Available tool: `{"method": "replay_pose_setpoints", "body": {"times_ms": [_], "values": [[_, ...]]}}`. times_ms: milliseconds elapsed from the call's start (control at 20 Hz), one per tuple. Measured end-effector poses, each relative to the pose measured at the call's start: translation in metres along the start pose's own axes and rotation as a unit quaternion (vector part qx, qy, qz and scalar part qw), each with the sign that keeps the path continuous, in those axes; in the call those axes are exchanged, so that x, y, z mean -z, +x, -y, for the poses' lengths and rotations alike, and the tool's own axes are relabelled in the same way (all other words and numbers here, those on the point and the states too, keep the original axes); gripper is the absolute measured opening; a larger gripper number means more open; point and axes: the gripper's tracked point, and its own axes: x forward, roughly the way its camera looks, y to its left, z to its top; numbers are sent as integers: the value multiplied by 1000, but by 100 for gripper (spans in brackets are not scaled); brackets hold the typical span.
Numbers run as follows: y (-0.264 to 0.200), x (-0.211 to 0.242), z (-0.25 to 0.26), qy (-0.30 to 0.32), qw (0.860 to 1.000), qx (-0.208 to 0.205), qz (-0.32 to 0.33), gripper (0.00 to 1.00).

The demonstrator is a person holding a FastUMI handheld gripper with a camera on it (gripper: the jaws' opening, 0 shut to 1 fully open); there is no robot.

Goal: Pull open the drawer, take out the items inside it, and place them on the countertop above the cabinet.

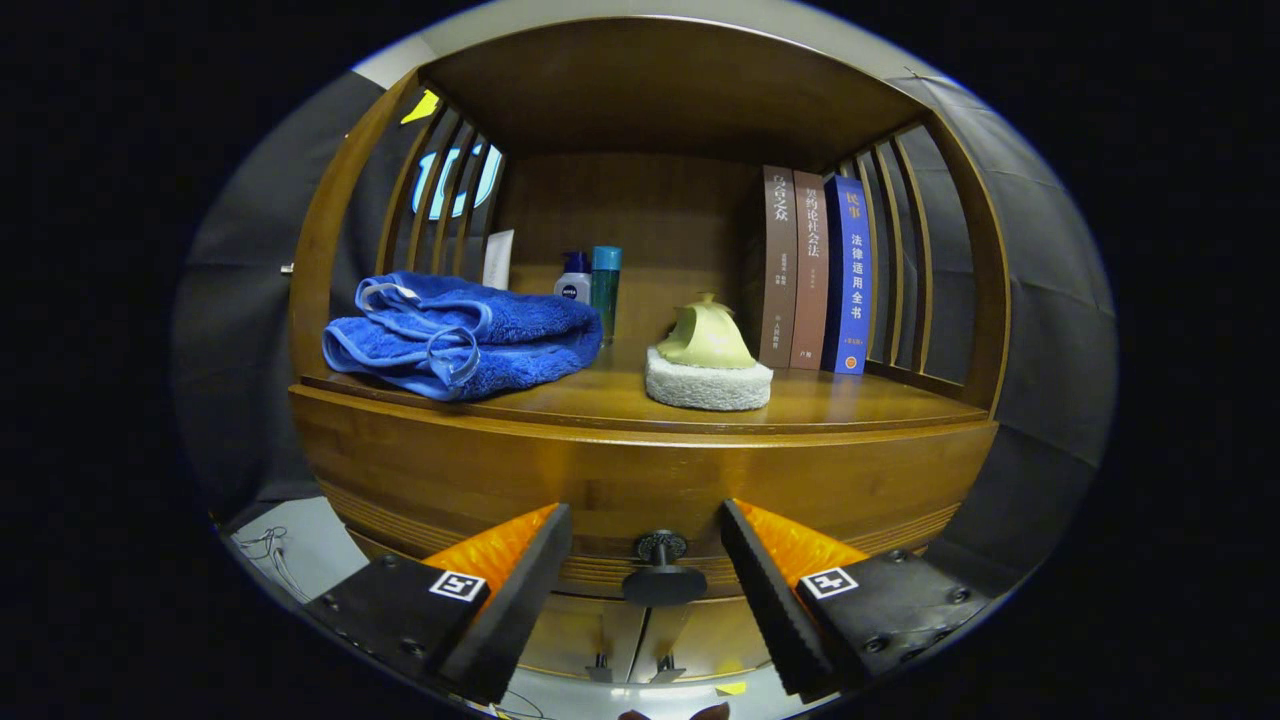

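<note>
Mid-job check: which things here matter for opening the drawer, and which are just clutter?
For the job: drawer knob, sitting between the open gripper fingers; drawer front; countertop.

Lying about: blue towel, yellow-handled scrubber, three books, two bottles.

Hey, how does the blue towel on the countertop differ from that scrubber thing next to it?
The blue towel is soft cloth, folded into a loose flat heap; the scrubber stands upright, a yellow-green handle on a white sponge pad. The towel is the wider of the two and lies left of the scrubber. Both rest on the wooden countertop, beyond the open tool, whose fingers flank the drawer knob without touching it.
</note>
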Motion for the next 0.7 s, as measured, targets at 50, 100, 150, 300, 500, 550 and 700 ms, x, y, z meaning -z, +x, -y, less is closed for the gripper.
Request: {"method": "replay_pose_setpoints", "body": {"times_ms": [50,100,150,300,500,550,700], "values": [[-7,-5,1,2,1000,0,6,99],[-16,-12,3,5,1000,0,12,99],[-27,-19,5,7,1000,-1,18,99],[-68,-51,2,18,999,-13,40,99],[-130,-100,-5,32,998,-36,51,98],[-144,-112,-5,31,997,-37,52,98],[-181,-150,-2,40,996,-47,57,99]]}}
